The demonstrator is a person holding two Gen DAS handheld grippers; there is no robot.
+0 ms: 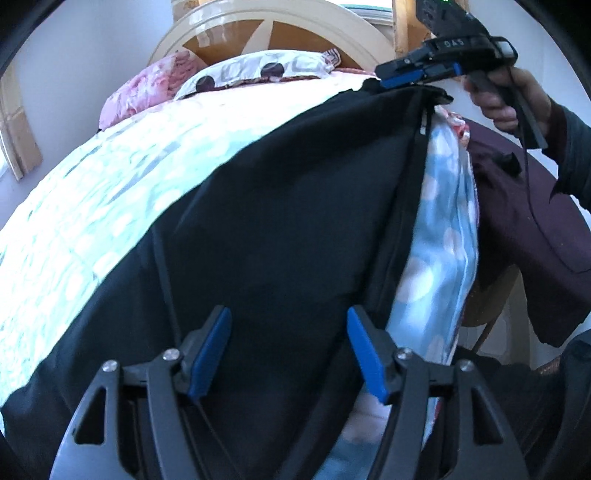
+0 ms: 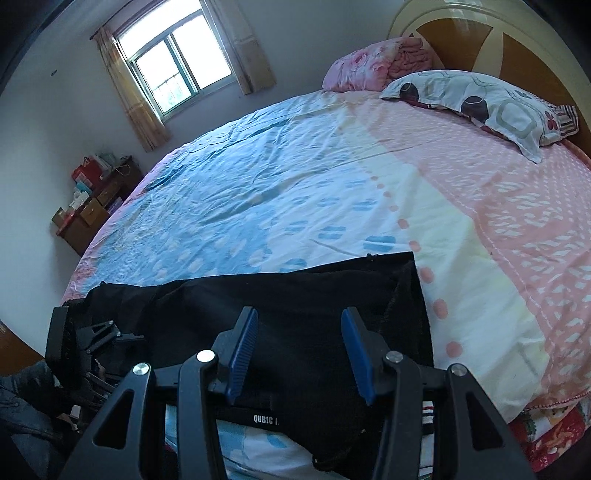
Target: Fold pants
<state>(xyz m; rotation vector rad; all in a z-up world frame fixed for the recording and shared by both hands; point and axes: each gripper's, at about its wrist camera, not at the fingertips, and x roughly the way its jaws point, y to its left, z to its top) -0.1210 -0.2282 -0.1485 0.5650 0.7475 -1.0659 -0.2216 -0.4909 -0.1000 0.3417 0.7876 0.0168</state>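
Observation:
Black pants (image 1: 280, 206) lie flat along the near edge of the bed, also in the right wrist view (image 2: 295, 302). My left gripper (image 1: 288, 332) is open, its blue pads on either side of the cloth, low over one end of the pants. My right gripper (image 2: 299, 339) is open over the other end, above the waistband with its label (image 2: 264, 419). In the left wrist view the right gripper (image 1: 391, 75) shows at the far end of the pants, just above their edge. The left gripper (image 2: 85, 343) shows at the left in the right wrist view.
The bed carries a blue, white and pink sheet (image 2: 332, 177). A patterned pillow (image 2: 480, 103) and a pink folded quilt (image 2: 373, 62) lie by the headboard (image 2: 517, 33). A window (image 2: 173, 55) and a cluttered wooden desk (image 2: 96, 199) stand beyond the bed's far side.

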